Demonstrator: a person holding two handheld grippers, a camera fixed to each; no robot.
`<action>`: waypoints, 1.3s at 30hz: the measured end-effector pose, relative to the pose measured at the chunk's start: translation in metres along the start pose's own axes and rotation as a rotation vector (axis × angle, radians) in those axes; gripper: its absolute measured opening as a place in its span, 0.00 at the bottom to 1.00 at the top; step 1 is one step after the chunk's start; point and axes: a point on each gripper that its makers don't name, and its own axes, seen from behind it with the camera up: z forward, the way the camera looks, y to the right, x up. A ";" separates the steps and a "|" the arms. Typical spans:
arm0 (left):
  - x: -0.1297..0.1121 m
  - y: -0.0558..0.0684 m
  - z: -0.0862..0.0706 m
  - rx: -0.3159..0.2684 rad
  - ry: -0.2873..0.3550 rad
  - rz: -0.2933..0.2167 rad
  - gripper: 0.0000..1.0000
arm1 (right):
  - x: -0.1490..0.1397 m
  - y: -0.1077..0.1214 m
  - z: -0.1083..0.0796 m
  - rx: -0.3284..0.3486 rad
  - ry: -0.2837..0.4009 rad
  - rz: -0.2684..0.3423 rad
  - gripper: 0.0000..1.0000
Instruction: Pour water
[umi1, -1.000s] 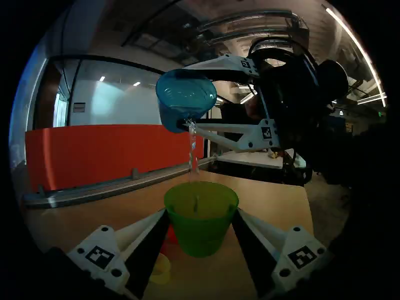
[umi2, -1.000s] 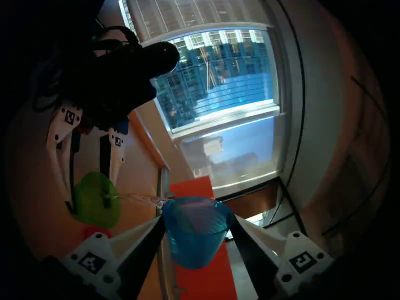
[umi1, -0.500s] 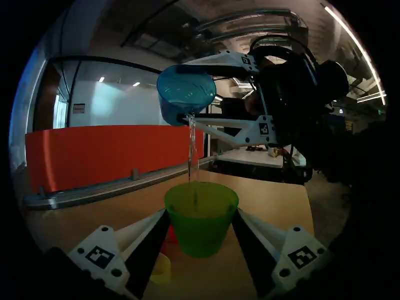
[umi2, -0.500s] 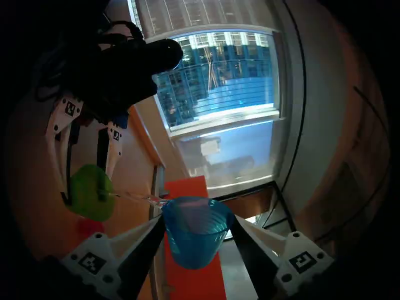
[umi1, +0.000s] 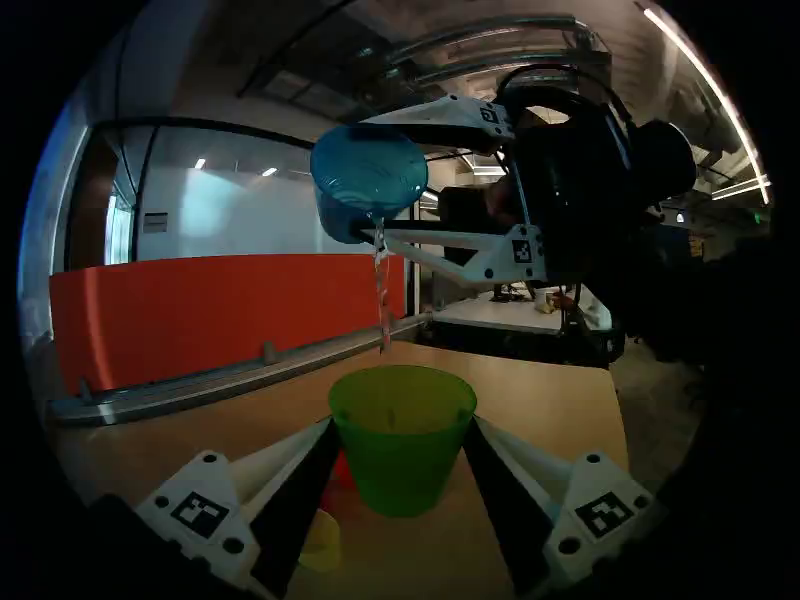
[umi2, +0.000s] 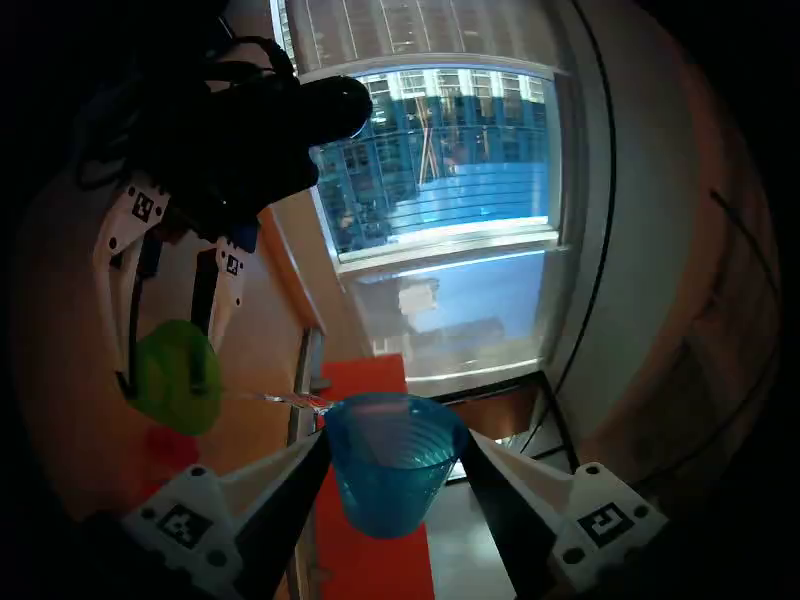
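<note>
**Left gripper view**
- Left gripper (umi1: 400, 432): both fingers closed against the sides of the green cup (umi1: 402, 460), which it holds upright at near centre, over the wooden table (umi1: 545, 395).
- Right gripper (umi1: 372, 182): farther off and higher, clamped on the blue cup (umi1: 366, 180), which is tipped with its mouth facing this way.
- Water stream (umi1: 381, 290): thin, falling from the blue cup's lower lip; its lower end shows just above the green cup's rim.
- Red item (umi1: 342, 468) and yellow item (umi1: 322, 540): on the table, near left of the green cup; too dim to identify.
- Orange partition (umi1: 200, 305): along the table's far edge.

**Right gripper view**
- Right gripper (umi2: 393, 462): fingers pressed on both sides of the blue cup (umi2: 390, 490), near centre.
- Water stream (umi2: 275, 399): leaving the blue cup's left rim toward the green cup (umi2: 175, 378).
- Left gripper (umi2: 170, 362): far left, its fingers on either side of the green cup.
- Red item (umi2: 165, 445): just beside the green cup.
- Window (umi2: 450, 210): far, centre.
</note>
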 end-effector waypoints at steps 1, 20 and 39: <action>0.000 0.001 0.000 -0.001 0.000 0.001 0.84 | 0.000 0.001 0.000 0.000 0.000 -0.004 0.91; 0.005 0.008 0.001 -0.007 0.000 0.013 0.83 | 0.007 0.011 -0.009 -0.022 0.001 -0.090 0.91; 0.009 0.012 0.000 -0.012 0.007 0.012 0.83 | 0.013 0.015 -0.012 -0.022 0.003 -0.165 0.91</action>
